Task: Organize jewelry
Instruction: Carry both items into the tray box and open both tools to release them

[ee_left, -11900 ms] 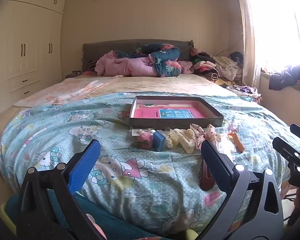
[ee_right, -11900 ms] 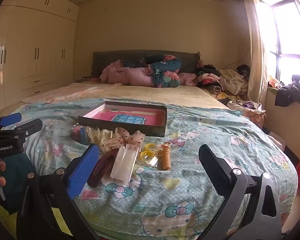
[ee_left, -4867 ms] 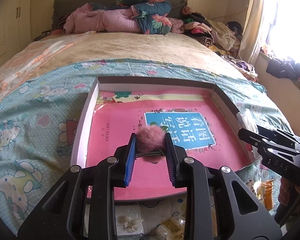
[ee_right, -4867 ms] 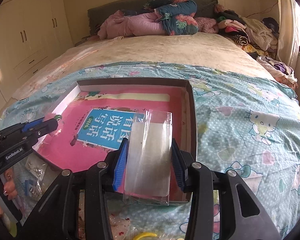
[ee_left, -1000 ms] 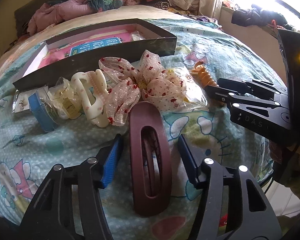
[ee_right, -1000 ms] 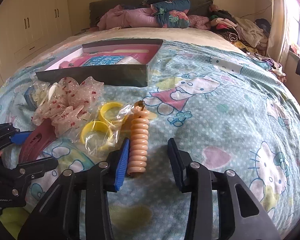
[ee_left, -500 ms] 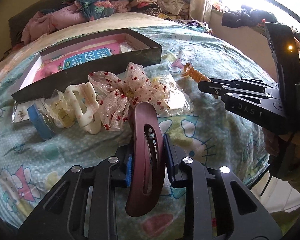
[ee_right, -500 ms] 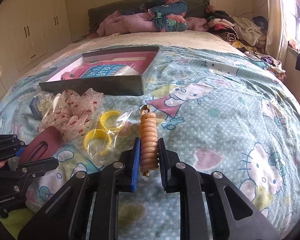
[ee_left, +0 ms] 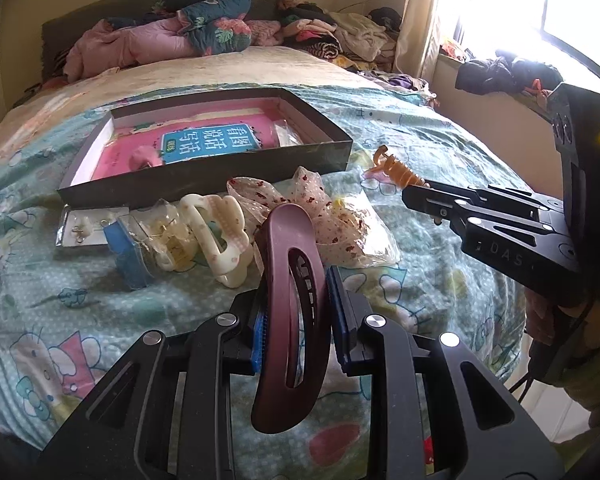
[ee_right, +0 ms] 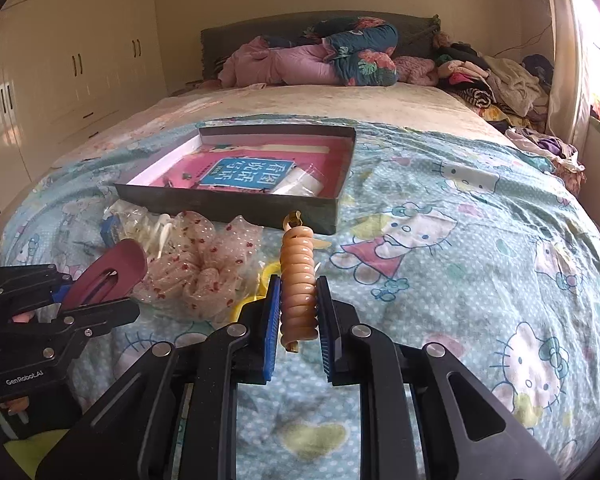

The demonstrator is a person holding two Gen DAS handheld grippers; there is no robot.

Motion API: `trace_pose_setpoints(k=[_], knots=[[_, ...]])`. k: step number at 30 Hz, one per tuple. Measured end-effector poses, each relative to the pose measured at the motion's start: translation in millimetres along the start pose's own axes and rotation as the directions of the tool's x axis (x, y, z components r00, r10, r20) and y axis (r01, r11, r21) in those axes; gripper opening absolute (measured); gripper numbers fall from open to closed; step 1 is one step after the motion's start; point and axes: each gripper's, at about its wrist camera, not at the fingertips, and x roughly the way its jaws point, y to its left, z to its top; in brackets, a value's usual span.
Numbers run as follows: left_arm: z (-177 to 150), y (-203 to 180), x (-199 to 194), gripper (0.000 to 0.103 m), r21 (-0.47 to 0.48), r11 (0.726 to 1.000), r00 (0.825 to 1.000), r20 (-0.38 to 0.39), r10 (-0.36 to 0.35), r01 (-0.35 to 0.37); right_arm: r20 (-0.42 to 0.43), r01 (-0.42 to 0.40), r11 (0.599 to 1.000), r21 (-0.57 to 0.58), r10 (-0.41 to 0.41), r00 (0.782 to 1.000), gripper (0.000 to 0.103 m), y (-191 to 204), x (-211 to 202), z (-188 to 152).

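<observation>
My left gripper (ee_left: 296,312) is shut on a dark maroon oval hair clip (ee_left: 288,320) and holds it above the bedspread; the clip also shows in the right wrist view (ee_right: 108,272). My right gripper (ee_right: 298,320) is shut on an orange spiral hair tie (ee_right: 298,280), lifted off the bed; the tie also shows in the left wrist view (ee_left: 396,168). The shallow dark box (ee_left: 204,172) with a pink lining lies beyond both, holding a pink pompom (ee_left: 142,158) and a clear bag (ee_right: 300,182).
On the bedspread near the box lie a dotted sheer bow (ee_left: 308,204), a cream claw clip (ee_left: 220,232), a blue-edged packet (ee_left: 128,252), an earring card (ee_left: 84,228) and yellow rings in a bag (ee_right: 268,276). Piled clothes (ee_right: 500,80) and bedding lie at the headboard.
Both grippers have risen and drawn back a little with the maroon clip and the spiral hair tie held in them. A second ago both were open around these items on the bed.
</observation>
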Motion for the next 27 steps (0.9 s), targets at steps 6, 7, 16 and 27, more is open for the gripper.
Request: trace_pose_setpoints(k=[6,7,16,27], knots=[[5.1,16.8,-11.1,0.019,-0.048,0.999,0.999,0.038,0.019,-0.017,0.011,-0.025,0.999,-0.025,0.025,1.000,0.017,16.3,-1.1,8.2],[6.0,18.9,-13.0,0.019,-0.053,0.998,0.999,0.043,0.025,-0.022,0.013,-0.028,0.999,-0.031,0.029,1.000,0.017,19.4,-0.9,9.5],[17.2,44.8,-26.4,0.019,-0.100,0.993,0.992,0.098,0.077,-0.067,0.022,-0.062,0.996,-0.065,0.064,0.998,0.017,41.7,3.4,21.1],[34.7,75.9,-33.3,0.019,-0.156,0.983,0.982,0.144,0.124,-0.101,0.033,-0.092,0.992,-0.088,0.095,0.995,0.017,60.8,10.8,37.1]])
